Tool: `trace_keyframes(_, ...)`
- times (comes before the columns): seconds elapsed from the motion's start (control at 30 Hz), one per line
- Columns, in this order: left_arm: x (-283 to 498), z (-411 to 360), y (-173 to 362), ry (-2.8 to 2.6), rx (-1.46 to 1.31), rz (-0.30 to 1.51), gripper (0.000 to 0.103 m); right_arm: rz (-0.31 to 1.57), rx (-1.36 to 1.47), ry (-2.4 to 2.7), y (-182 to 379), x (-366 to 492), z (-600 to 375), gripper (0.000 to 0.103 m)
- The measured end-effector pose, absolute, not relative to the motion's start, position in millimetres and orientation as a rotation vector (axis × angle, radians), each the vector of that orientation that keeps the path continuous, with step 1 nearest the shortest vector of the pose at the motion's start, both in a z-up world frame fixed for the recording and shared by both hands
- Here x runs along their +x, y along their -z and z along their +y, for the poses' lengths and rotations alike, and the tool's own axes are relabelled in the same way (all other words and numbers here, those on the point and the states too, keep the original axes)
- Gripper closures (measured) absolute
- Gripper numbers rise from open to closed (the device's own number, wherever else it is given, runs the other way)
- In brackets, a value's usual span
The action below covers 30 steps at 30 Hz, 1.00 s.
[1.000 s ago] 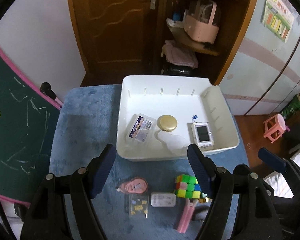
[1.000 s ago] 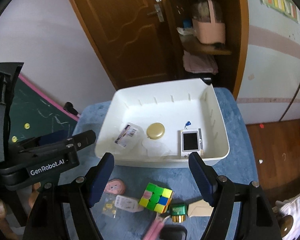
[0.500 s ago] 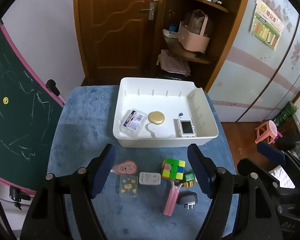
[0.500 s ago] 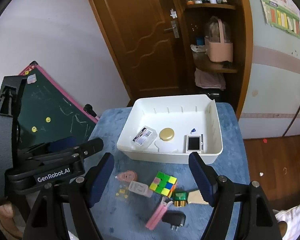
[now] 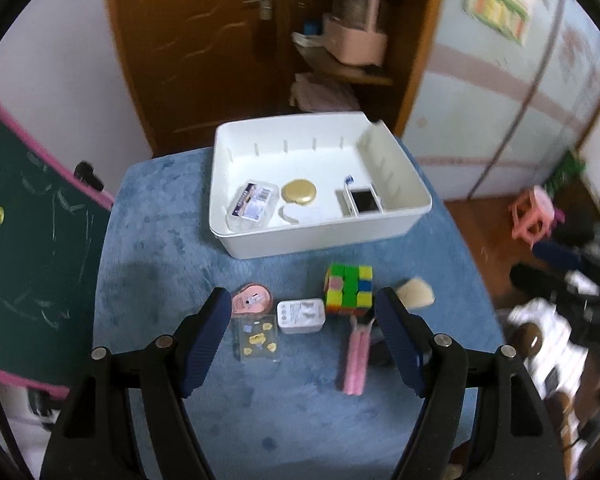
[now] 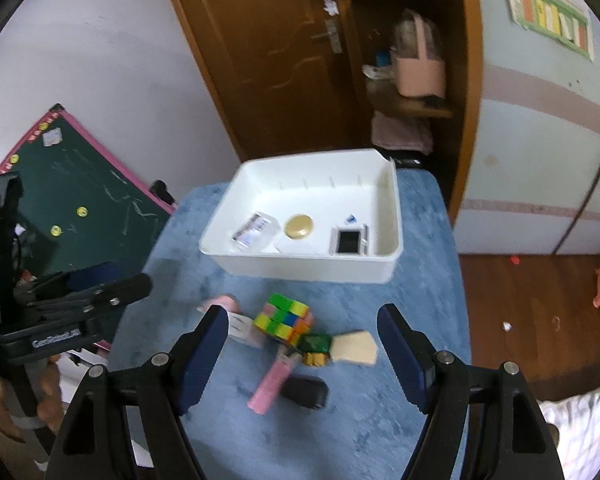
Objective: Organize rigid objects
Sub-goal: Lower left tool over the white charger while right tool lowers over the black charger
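Note:
A white bin (image 5: pixel 324 236) (image 6: pixel 308 268) sits on a blue-covered table and holds a clear labelled box (image 5: pixel 254 202), a gold lid (image 5: pixel 299 192) and a small screen device (image 5: pixel 365 201). In front of it lie a colour cube (image 5: pixel 349 289) (image 6: pixel 284 317), a white charger (image 5: pixel 301 315), a pink round item (image 5: pixel 251 299), a clear sticker packet (image 5: pixel 257 341), a pink stick (image 5: pixel 356 356) (image 6: pixel 272 382), a beige piece (image 6: pixel 355 347), a green-gold item (image 6: pixel 315 348) and a black plug (image 6: pixel 304 391). My left gripper (image 5: pixel 302 312) is open above them. My right gripper (image 6: pixel 302 328) is open too.
A green chalkboard (image 5: pixel 28 240) leans at the table's left. A brown door and a shelf with a pink basket (image 6: pixel 420 76) stand behind the table. The left gripper's body (image 6: pixel 60 320) shows at the left of the right wrist view. A pink stool (image 5: pixel 534 216) stands on the floor.
Both grippers rose and drew back from the bin, then came down closer to the loose items in front of it. Both stayed open and empty.

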<state>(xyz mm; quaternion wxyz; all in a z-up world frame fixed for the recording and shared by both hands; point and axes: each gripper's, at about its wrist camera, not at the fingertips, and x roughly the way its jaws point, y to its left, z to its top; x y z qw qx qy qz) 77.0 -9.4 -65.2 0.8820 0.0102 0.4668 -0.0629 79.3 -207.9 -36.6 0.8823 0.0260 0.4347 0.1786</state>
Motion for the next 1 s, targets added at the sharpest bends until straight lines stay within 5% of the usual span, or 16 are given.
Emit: trace_keyframes(1.0, 137.2, -25.4, 208.6, 0.539, 0.586, 1.201, 0.026, 1.162, 0.04, -0.374, 218.3, 40.2, -191.9, 0.025)
